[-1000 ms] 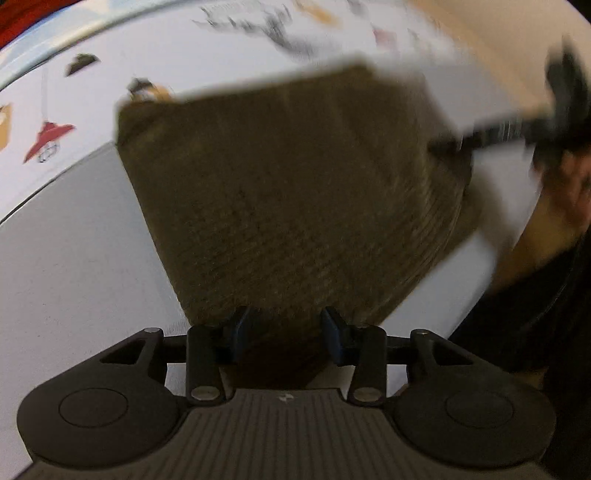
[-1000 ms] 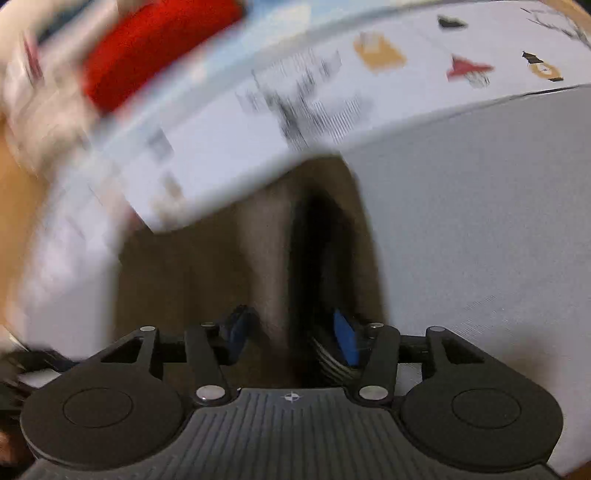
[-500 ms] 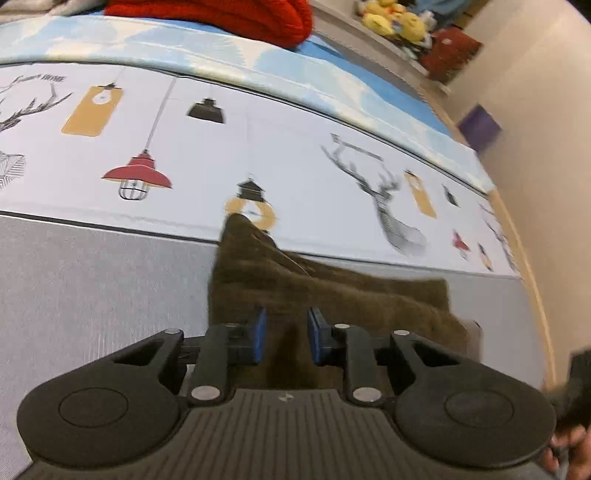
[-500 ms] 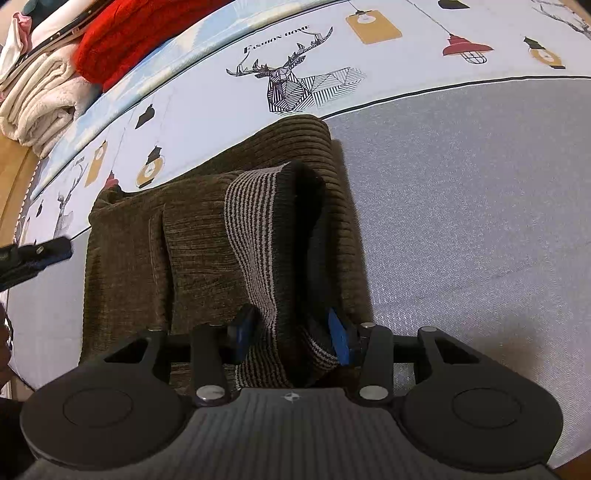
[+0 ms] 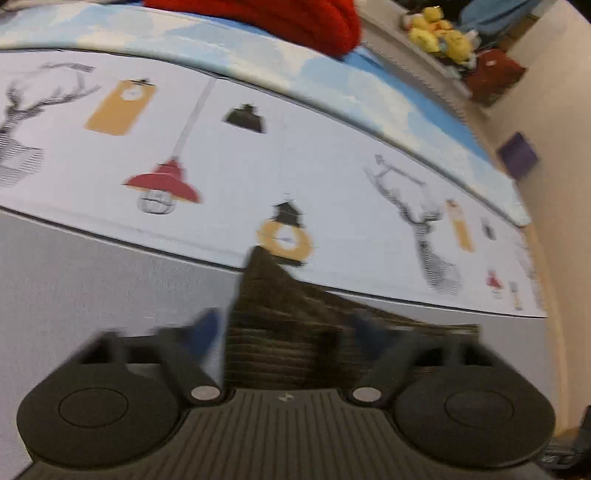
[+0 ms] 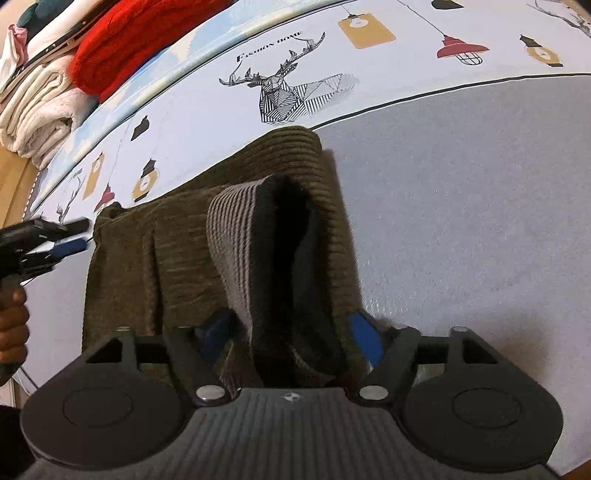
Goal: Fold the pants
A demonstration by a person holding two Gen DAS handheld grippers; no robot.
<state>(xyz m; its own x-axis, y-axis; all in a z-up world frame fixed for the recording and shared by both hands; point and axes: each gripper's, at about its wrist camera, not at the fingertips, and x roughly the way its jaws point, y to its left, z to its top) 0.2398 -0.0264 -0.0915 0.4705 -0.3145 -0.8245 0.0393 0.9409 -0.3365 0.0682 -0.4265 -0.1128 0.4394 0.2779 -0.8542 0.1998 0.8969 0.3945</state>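
Observation:
The brown corduroy pants (image 6: 177,251) lie folded on the grey part of the bed cover, with the striped lining of the waistband (image 6: 240,236) standing up in a loop. My right gripper (image 6: 291,328) is open, its blue pads either side of the waistband. My left gripper (image 5: 284,328) is open over a corner of the pants (image 5: 280,314); this view is blurred. The left gripper also shows in the right wrist view (image 6: 62,240), open beside the far left edge of the pants.
The bed cover (image 6: 461,221) has a grey area and a white band printed with deer and lamps. A red knit (image 6: 147,33) and pale folded towels (image 6: 40,110) sit at the back. Plush toys (image 5: 439,33) stand on a shelf by the wall.
Both grippers have opened and let go of the pants, which now rest folded on the bed. The left gripper has drawn back slightly.

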